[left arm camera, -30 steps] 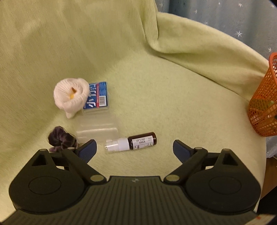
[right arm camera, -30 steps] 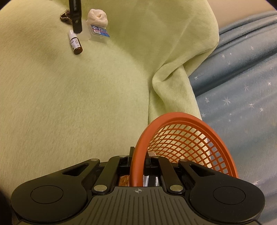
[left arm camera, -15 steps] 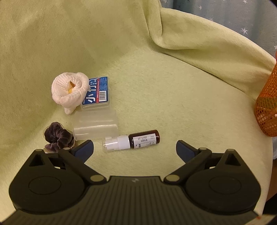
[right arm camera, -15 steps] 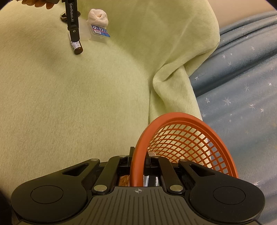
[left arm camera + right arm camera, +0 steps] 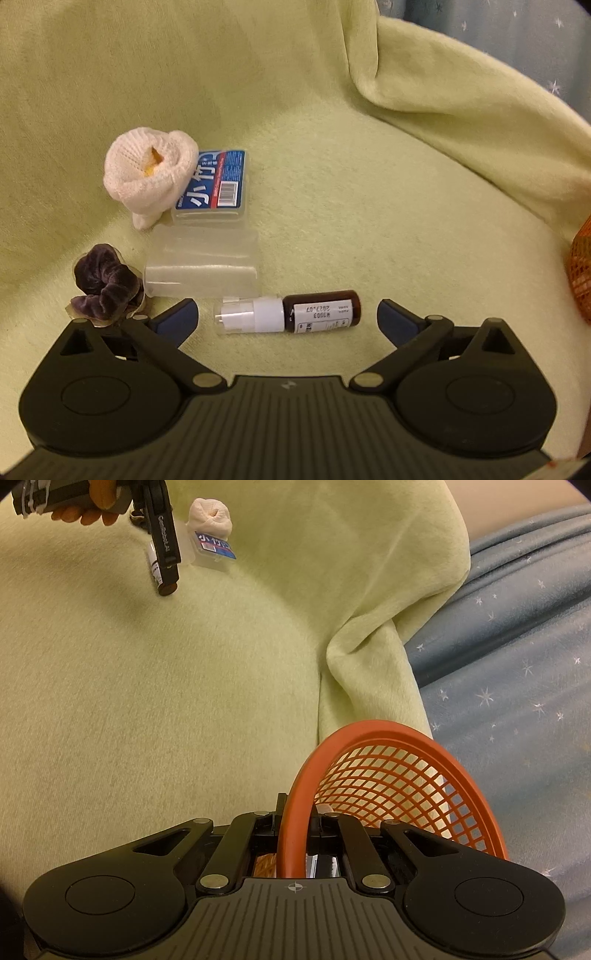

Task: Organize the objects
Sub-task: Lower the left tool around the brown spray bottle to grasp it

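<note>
A small brown bottle (image 5: 295, 314) with a white cap lies on its side on the green blanket (image 5: 351, 192). My left gripper (image 5: 288, 319) is open, its jaws either side of the bottle, not touching it. Behind it lie a clear plastic case (image 5: 201, 269), a blue-labelled box (image 5: 216, 184), a rolled white sock (image 5: 147, 173) and a dark purple scrunchie (image 5: 105, 286). My right gripper (image 5: 295, 827) is shut on the rim of the orange mesh basket (image 5: 406, 775). The left gripper (image 5: 166, 554) also shows in the right wrist view over the bottle.
The blanket folds up into a ridge (image 5: 354, 657) at the right, with blue starred fabric (image 5: 517, 646) beyond it. The basket's edge (image 5: 581, 273) shows at the far right of the left wrist view.
My left gripper has moved forward and down, so the bottle now lies between its open jaws. The right gripper and basket have not moved.
</note>
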`<state>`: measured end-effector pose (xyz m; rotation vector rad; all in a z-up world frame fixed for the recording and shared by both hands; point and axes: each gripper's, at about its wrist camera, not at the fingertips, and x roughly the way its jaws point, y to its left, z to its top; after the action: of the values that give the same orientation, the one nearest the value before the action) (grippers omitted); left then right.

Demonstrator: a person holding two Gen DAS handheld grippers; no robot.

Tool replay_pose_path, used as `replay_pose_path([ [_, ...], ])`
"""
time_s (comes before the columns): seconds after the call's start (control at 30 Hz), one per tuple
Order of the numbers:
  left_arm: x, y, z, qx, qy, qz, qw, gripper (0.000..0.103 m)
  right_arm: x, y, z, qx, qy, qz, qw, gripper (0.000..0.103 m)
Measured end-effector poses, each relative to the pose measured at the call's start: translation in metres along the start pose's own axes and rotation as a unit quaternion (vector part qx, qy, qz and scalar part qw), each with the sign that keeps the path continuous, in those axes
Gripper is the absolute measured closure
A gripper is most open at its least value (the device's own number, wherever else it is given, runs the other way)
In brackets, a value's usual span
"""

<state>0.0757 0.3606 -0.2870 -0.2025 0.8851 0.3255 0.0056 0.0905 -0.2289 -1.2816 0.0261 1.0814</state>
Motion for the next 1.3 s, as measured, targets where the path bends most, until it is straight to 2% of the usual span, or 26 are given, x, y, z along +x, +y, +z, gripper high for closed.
replay_pose_path([
  [0.2,0.006,0.006,-0.003,0.006,0.006,-0.01,0.9999,0.016,0.0,0.0,0.0,0.001,0.0,0.0,1.0,0.101],
  [0.3,0.0,0.007,-0.005,0.022,0.004,-0.014,0.9997,0.016,0.0,0.001,0.0,0.002,-0.001,0.0,1.0,0.101],
  [0.4,-0.01,0.008,-0.01,0.05,0.012,-0.041,0.9978,0.016,0.0,0.001,0.0,0.001,-0.001,0.0,1.0,0.101],
  [0.47,-0.018,0.004,-0.017,0.09,0.023,-0.064,0.9936,0.016,0.0,0.001,0.0,0.001,-0.001,0.0,1.0,0.101],
  [0.57,-0.031,-0.006,-0.032,0.159,0.046,-0.088,0.9823,0.016,0.0,0.0,0.0,0.001,-0.001,0.0,1.0,0.101],
  [0.67,-0.04,-0.01,-0.048,0.187,0.058,-0.09,0.9765,0.016,0.0,0.001,-0.001,0.003,-0.002,-0.002,1.0,0.101],
  [0.8,-0.045,-0.004,-0.062,0.148,0.046,-0.077,0.9849,0.013,-0.001,0.002,-0.001,0.001,-0.002,-0.002,1.0,0.101],
  [0.97,-0.054,-0.003,-0.066,0.077,0.009,-0.057,0.9954,0.01,-0.001,0.002,-0.001,0.0,-0.002,-0.002,1.0,0.101],
  [1.1,-0.049,-0.007,-0.064,0.041,0.001,-0.046,0.9981,0.009,-0.002,0.002,-0.001,0.0,-0.002,-0.002,1.0,0.101],
  [1.3,-0.043,-0.011,-0.062,0.025,-0.005,-0.026,0.9993,0.009,-0.002,0.002,-0.003,0.0,-0.002,-0.003,1.0,0.101],
])
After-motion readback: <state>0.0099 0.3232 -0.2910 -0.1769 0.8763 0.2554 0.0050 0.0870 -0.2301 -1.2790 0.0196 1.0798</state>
